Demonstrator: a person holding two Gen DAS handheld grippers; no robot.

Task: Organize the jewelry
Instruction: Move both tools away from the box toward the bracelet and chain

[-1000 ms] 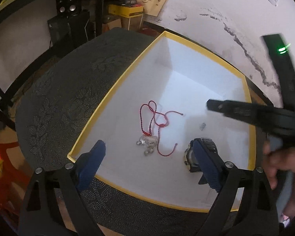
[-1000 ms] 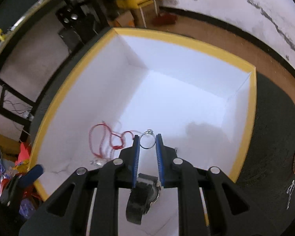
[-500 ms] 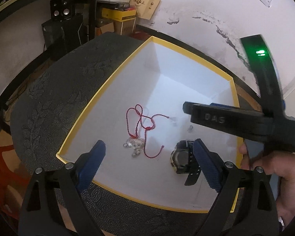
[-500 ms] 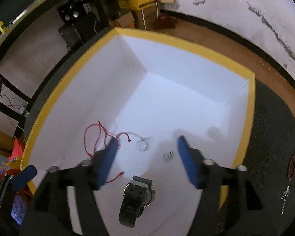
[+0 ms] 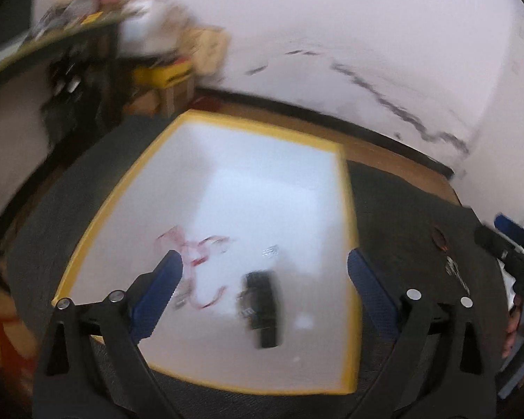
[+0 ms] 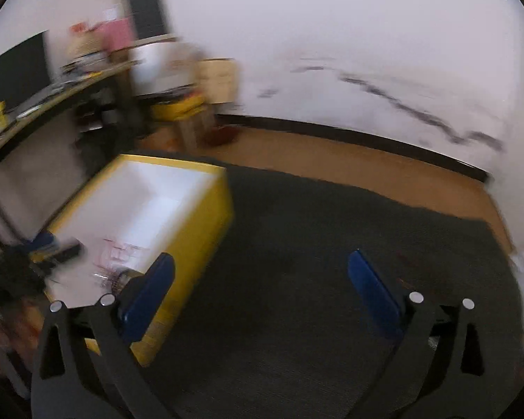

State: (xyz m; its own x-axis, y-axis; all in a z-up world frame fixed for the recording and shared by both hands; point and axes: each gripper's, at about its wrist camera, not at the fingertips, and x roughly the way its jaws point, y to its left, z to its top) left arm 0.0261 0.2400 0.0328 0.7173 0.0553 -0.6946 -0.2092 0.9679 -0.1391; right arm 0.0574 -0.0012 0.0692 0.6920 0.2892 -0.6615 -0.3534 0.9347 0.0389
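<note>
A white box with a yellow rim point(image 5: 347, 188) stands on a dark table mat. On its floor lie a red cord bracelet point(image 5: 195, 256), a black wristwatch point(image 5: 260, 302) and a small silvery ring point(image 5: 270, 251), all blurred. My left gripper point(image 5: 262, 276) hangs open over the box's near end, with nothing between its fingers. My right gripper point(image 6: 260, 276) is to the right of the box point(image 6: 199, 241), over the bare mat, its jaws opening wide and holding nothing. It also shows at the right edge point(image 5: 506, 244) of the left wrist view.
A brownish ring-like piece point(image 5: 438, 237) and a small silvery piece point(image 5: 454, 272) lie on the mat point(image 6: 314, 244) right of the box. Behind are a cracked white wall, a wooden floor, cartons point(image 6: 185, 108) and a desk point(image 6: 52, 90) at the left.
The right gripper let the ring drop into the box, opened wide and swung out to the right over the mat. The left gripper drew back and rolled, still open.
</note>
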